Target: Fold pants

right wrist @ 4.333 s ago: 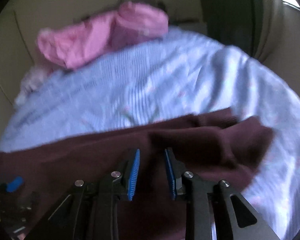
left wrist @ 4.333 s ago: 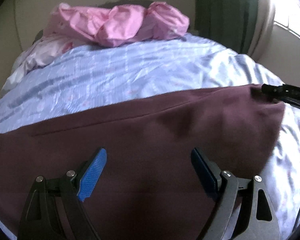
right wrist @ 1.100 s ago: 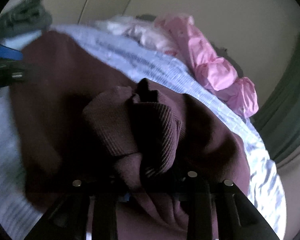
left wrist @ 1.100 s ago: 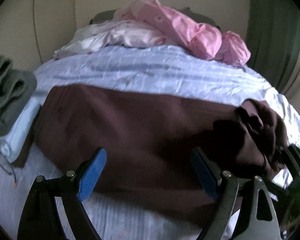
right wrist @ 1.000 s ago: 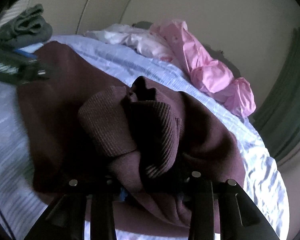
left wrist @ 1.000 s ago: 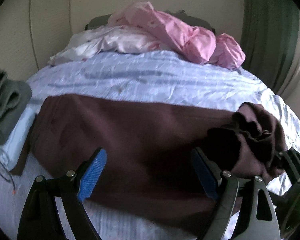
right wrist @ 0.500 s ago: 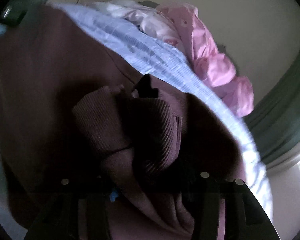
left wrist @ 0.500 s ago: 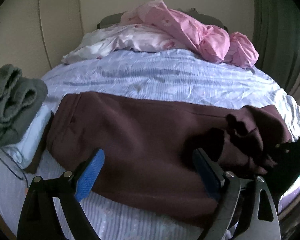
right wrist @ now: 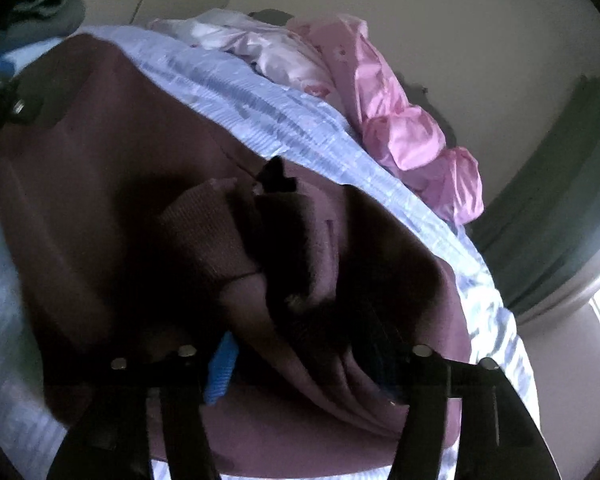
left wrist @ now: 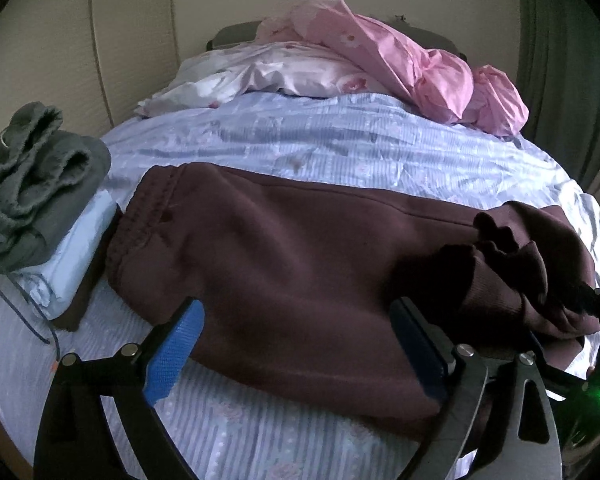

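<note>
No text, label, brand, number or sign can be read in either view. Only a printed flower pattern is seen on the pink cloth (left wrist: pixel 400 60) at the far edge of the bed (left wrist: pixel 340 140), and it carries no letters. Nothing legible is made out on the maroon pants (left wrist: pixel 300 260).

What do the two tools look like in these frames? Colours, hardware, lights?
Left tool: black angular finger frames, textured blue pads, silver screw heads. Right tool: same black frames and silver screws, one blue pad visible, the other in shadow. A green light glows on the right tool's body in the left wrist view.
</note>
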Demonstrator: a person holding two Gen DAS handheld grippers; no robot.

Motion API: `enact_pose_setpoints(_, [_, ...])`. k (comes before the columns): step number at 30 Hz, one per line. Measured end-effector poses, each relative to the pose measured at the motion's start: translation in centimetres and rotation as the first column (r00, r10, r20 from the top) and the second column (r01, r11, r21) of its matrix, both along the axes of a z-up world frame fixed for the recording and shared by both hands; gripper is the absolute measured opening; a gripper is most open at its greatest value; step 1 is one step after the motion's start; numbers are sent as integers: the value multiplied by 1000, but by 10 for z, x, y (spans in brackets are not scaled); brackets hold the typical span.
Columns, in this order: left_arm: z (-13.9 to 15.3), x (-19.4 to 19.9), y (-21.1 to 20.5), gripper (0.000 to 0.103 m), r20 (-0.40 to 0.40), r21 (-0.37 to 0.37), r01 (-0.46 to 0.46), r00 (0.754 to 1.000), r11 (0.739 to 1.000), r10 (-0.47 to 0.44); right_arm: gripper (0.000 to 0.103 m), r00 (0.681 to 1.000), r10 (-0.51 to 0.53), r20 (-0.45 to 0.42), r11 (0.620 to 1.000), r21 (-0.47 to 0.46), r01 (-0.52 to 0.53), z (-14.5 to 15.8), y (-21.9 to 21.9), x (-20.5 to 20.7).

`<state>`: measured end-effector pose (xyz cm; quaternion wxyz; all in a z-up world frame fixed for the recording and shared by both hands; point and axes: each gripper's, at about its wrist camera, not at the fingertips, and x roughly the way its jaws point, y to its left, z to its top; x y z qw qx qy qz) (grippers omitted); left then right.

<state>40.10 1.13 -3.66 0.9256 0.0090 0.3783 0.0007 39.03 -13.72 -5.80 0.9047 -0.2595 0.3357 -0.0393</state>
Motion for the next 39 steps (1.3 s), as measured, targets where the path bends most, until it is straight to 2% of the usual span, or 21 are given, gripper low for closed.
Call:
enact_pose_setpoints(2, [1,-3,1,96,8,8,-6,1000,1000,6,67,1000,-5,-1,1000,3,5,0,0,-1])
enact_pose_setpoints(3, [2,-3,1,96,11,12,-7,1000,1000,7,73,1000,-4,0,1000,-10,4,1,1,-3])
enact_pose_setpoints(4, [2,-4,1,96,15,17,-7,1000,1000,7,86,1000,3,6,1000,-26,-3,1,4,-6])
enact_pose_setpoints(6, [4,-7,2,96,23,21,-5,1000,1000,4,103,998,55,30,998,-35,-54,6,9,-15])
enact_pose_setpoints(10, [9,-15,5,96,36,10,8,999,1000,-8,103,979,124,161,990,-94,-109,23,25,-45])
enact_pose_setpoints(12, [13,-18,3,96,43,-14,39,998,999,-39,103,966,136,219,989,-92,-118,31,24,-58])
enact_pose_setpoints(14, [18,-21,-1,96,54,-33,66,996,997,-64,103,962,116,248,993,-32,-112,41,14,-68])
enact_pose_setpoints(18, [29,-22,-21,95,83,-76,155,985,985,-149,103,971,22,238,991,123,-53,55,-25,-73])
enact_pose_setpoints(21, [34,-16,-49,95,95,-84,251,965,964,-243,103,974,-59,218,969,247,4,61,-64,-68])
enact_pose_setpoints(24, [33,-8,-78,95,96,-75,332,941,940,-324,103,972,-138,191,948,308,74,59,-97,-62])
enact_pose_setpoints(26, [30,-3,-93,90,91,-73,372,926,925,-365,103,968,-172,185,940,324,106,55,-113,-58])
enact_pose_setpoints(28, [25,4,-109,76,77,-80,401,915,913,-395,103,962,-202,184,929,346,128,52,-127,-56])
enact_pose_setpoints(31, [18,16,-123,65,58,-122,423,906,898,-419,103,956,-236,175,909,386,154,44,-143,-55])
enact_pose_setpoints(34, [14,23,-137,63,51,-148,453,891,879,-451,103,950,-266,164,889,422,177,38,-158,-54])
enact_pose_setpoints(36, [11,29,-148,63,40,-131,461,887,878,-460,103,946,-283,157,874,449,187,34,-168,-54])
enact_pose_setpoints(38, [5,35,-155,58,12,-129,457,888,880,-460,103,944,-298,143,854,480,198,30,-177,-53])
enact_pose_setpoints(39, [2,37,-156,48,-4,-136,455,888,880,-460,103,942,-306,136,846,493,203,29,-181,-53])
